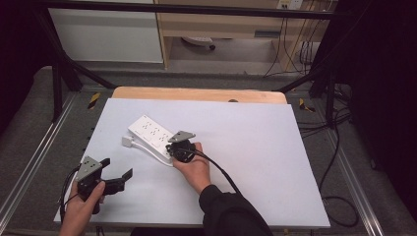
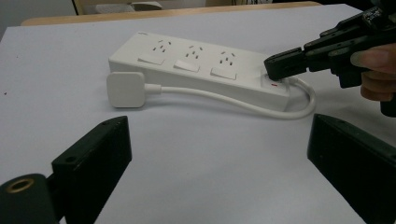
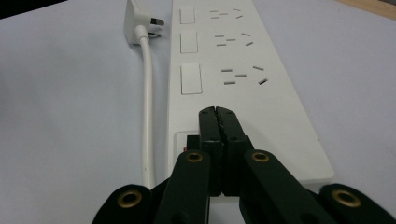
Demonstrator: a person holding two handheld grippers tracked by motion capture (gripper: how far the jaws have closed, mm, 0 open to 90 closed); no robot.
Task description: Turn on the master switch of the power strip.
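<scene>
The right tongs (image 3: 218,114) are closed, the two jaws pressed flat together with nothing between them, and their tip rests on the near end of a white power strip (image 3: 243,93), just at a small red switch (image 2: 273,85). The left gripper view shows this from the side: the closed tip sits on the top face of the strip, over the switch. The left tongs (image 1: 118,175) are open wide and hold nothing; they stay low over the tabletop (image 1: 255,137), well apart from the strip.

The right gripper view shows three socket groups and three rocker buttons in a row along the strip. The left gripper view adds the white cord (image 2: 224,99), which leaves the switch end in a loop and runs beside the strip to the flat plug (image 2: 125,88) lying on the tabletop.

In the high view the strip lies left of the middle of the tabletop. Its long axis goes diagonally, from the far left down to the near right, with the switch end toward the person.
</scene>
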